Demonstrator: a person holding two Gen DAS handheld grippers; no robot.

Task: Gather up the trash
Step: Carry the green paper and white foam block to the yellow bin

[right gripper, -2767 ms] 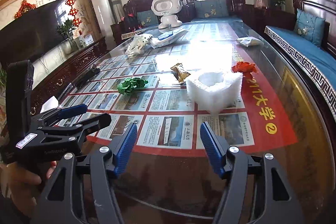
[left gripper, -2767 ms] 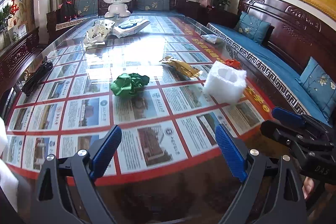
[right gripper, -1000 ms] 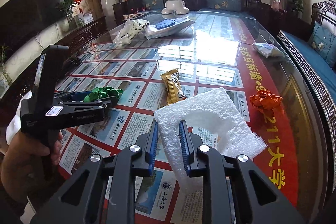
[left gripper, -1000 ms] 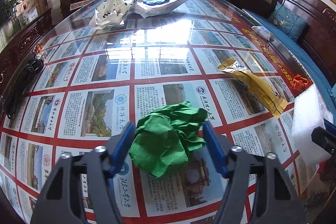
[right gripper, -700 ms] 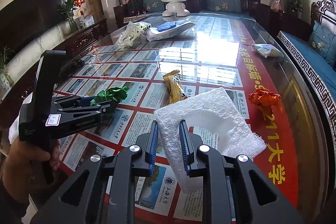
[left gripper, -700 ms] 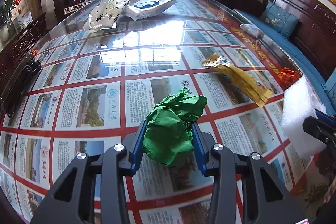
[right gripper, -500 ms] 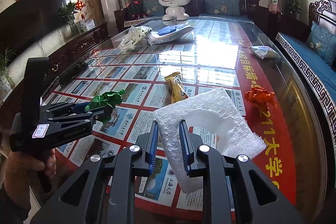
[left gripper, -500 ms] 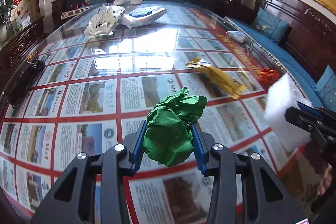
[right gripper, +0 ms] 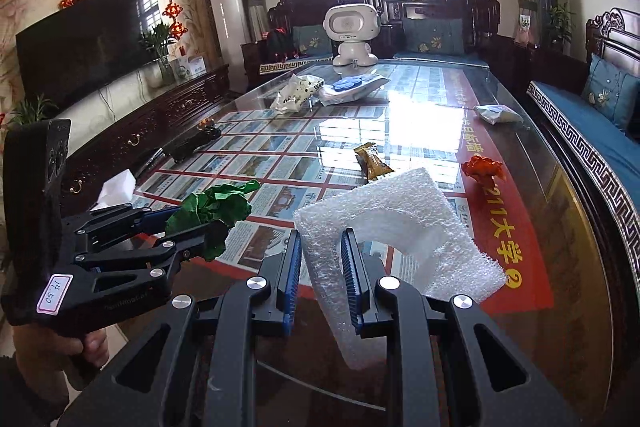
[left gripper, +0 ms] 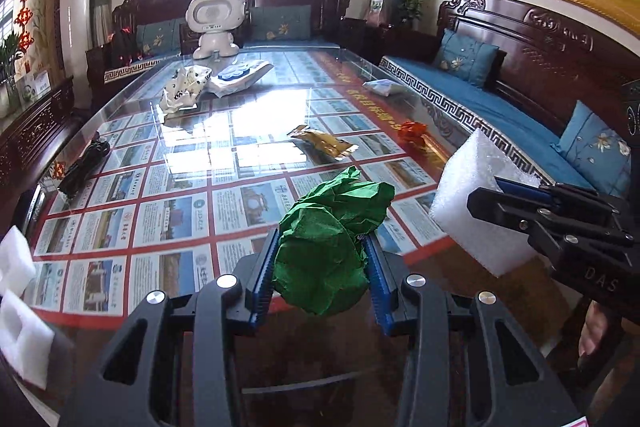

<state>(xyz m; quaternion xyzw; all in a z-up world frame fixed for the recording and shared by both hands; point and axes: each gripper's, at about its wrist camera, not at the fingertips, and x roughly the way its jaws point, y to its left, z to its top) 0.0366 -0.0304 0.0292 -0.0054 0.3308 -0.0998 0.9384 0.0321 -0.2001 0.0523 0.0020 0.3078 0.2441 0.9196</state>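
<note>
My left gripper (left gripper: 320, 275) is shut on a crumpled green paper ball (left gripper: 328, 239), held in the air over the near edge of the glass-topped table (left gripper: 180, 163). The same green ball (right gripper: 212, 211) shows at the left of the right wrist view, in the left gripper (right gripper: 188, 231). My right gripper (right gripper: 320, 271) is shut on the thin wall of a white foam block (right gripper: 392, 227), also lifted off the table. That foam block (left gripper: 476, 203) appears at the right of the left wrist view with the right gripper (left gripper: 496, 191) on it.
On the table lie a gold snack wrapper (left gripper: 324, 143), a red crumpled wrapper (left gripper: 412, 131), a white packet (left gripper: 384, 87), a white plastic bag (left gripper: 184, 91), a blue-and-white pack (left gripper: 240, 75) and a white toy robot (left gripper: 216, 23). White foam pieces (left gripper: 16, 307) sit at the lower left. Blue-cushioned benches flank the table.
The left jaws closed on the green ball and lifted it off the table, drawing back toward the near edge. The right gripper drew back and rose with the foam block still held.
</note>
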